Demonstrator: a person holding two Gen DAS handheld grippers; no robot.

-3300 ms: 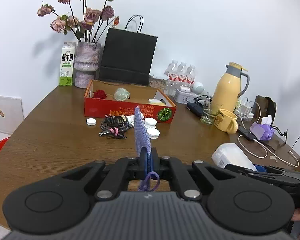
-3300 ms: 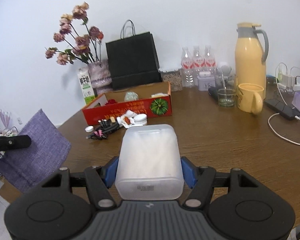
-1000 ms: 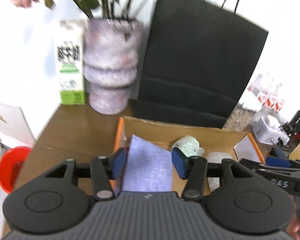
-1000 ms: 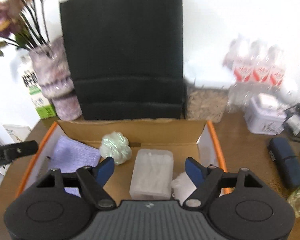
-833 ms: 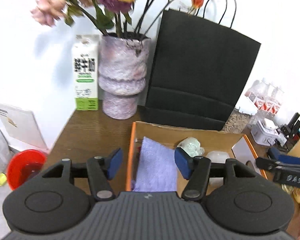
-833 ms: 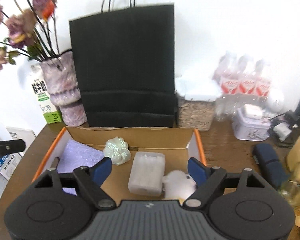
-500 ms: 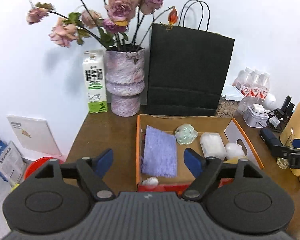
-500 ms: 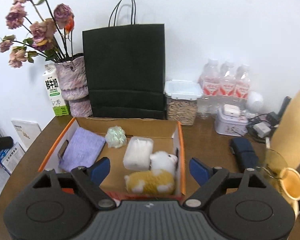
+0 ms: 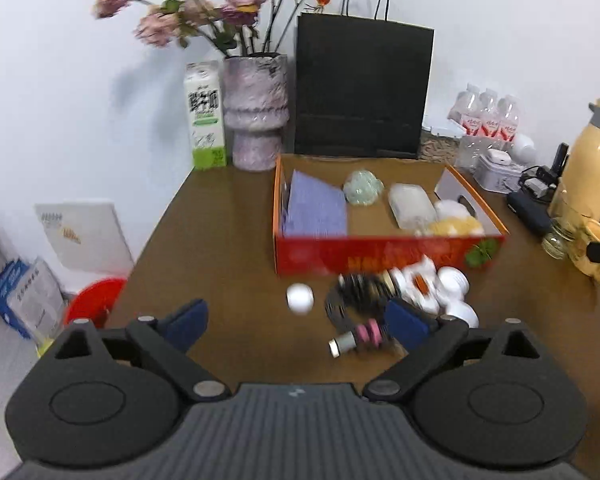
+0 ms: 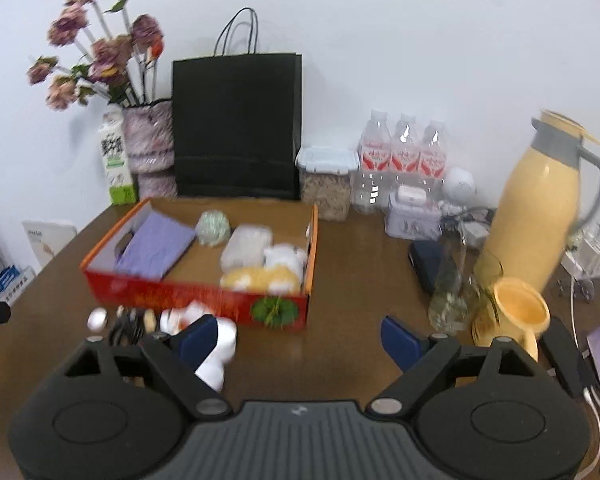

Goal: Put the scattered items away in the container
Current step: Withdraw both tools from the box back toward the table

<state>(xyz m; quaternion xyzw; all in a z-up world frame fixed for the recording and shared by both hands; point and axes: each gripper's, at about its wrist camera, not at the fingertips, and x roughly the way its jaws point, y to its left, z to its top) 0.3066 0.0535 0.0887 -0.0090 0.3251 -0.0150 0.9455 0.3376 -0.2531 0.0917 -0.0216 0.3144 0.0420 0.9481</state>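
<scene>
Left gripper point(image 9: 296, 316): jaws opening wide, gripping nothing.
Right gripper point(image 10: 296, 336): jaws spread wide, empty.
Red cardboard box point(image 9: 380, 254): sitting on the wooden table point(image 9: 220, 240), holding the purple cloth point(image 9: 314, 210).
Black cable bundle point(image 9: 354, 300): lying in front of the box.

A lived-in room of a home or small office is showing here: a brown wooden tabletop point(image 10: 348, 344) is standing against a plain white wall. Beyond the jaws, a vase of dried roses point(image 9: 256, 112), a milk carton point(image 9: 205, 116) and a black paper bag point(image 10: 236, 128) are lining the wall. To the right of the jaws, water bottles point(image 10: 404, 152), a yellow thermos jug point(image 10: 540, 200), a yellow mug point(image 10: 516, 316) and charging cables point(image 10: 580, 292) are crowding the tabletop.
</scene>
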